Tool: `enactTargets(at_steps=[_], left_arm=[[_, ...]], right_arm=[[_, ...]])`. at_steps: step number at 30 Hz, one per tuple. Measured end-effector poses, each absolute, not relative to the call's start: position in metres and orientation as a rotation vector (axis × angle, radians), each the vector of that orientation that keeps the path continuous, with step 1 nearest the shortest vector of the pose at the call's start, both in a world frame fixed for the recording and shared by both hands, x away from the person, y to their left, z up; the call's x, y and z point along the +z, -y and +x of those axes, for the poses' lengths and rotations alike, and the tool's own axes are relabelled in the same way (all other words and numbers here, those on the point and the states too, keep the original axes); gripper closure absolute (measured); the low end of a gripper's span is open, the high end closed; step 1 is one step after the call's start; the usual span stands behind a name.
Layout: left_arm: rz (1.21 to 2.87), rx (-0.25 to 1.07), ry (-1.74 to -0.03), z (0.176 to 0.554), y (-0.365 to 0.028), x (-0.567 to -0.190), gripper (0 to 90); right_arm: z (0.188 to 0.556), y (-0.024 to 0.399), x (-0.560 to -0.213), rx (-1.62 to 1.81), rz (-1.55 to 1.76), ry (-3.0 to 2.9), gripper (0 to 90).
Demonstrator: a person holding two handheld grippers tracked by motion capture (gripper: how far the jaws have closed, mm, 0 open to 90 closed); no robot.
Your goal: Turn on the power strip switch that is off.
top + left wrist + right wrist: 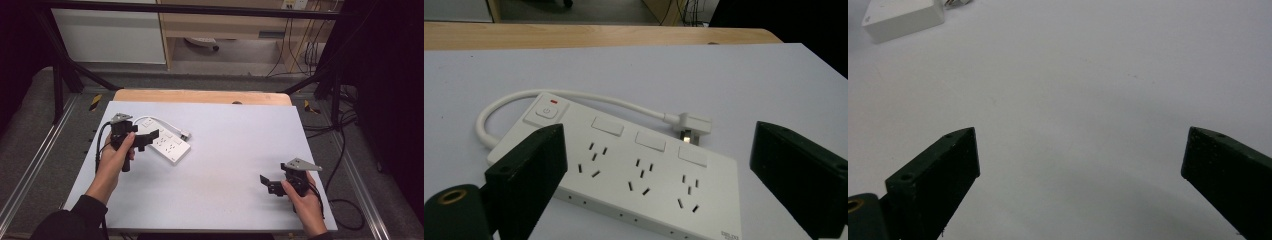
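Note:
A white power strip [167,144] lies flat on the white tabletop at the left, with a power button at one end and three sockets. Its short white cable loops round to a plug [694,126] lying beside it. My left gripper [145,140] hovers just over the strip's near end, jaws wide open with the strip [634,175] between and beyond them. At the table's right front my right gripper [267,182] is held low over bare surface, also open and holding nothing. A corner of the strip [903,17] appears far off in the right gripper view.
The white sheet [225,165] covers a wooden table whose far edge [200,96] shows. Black frame rails and cables [345,150] run along both sides, with cabinets beyond.

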State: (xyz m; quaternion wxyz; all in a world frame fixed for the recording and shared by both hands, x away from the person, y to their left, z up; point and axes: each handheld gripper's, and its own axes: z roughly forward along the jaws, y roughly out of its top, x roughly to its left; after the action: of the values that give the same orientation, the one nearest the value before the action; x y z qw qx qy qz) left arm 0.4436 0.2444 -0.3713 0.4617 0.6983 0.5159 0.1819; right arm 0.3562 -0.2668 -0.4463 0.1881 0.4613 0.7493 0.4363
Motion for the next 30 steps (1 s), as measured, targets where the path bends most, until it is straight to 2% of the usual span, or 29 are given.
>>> enactTargets(at_steps=[10,30], left_arm=[[1.697,0.47,-1.243,0.416,-0.255,-0.368,8.2],[1.679,0.492,-1.233,0.362,-0.279,-0.386,8.3]], right_arm=[[0.357,0.267,-0.447,1.226,1.303,-2.109,2.5],[0.357,0.266,-0.447,1.215,1.303,-2.116,2.5]])
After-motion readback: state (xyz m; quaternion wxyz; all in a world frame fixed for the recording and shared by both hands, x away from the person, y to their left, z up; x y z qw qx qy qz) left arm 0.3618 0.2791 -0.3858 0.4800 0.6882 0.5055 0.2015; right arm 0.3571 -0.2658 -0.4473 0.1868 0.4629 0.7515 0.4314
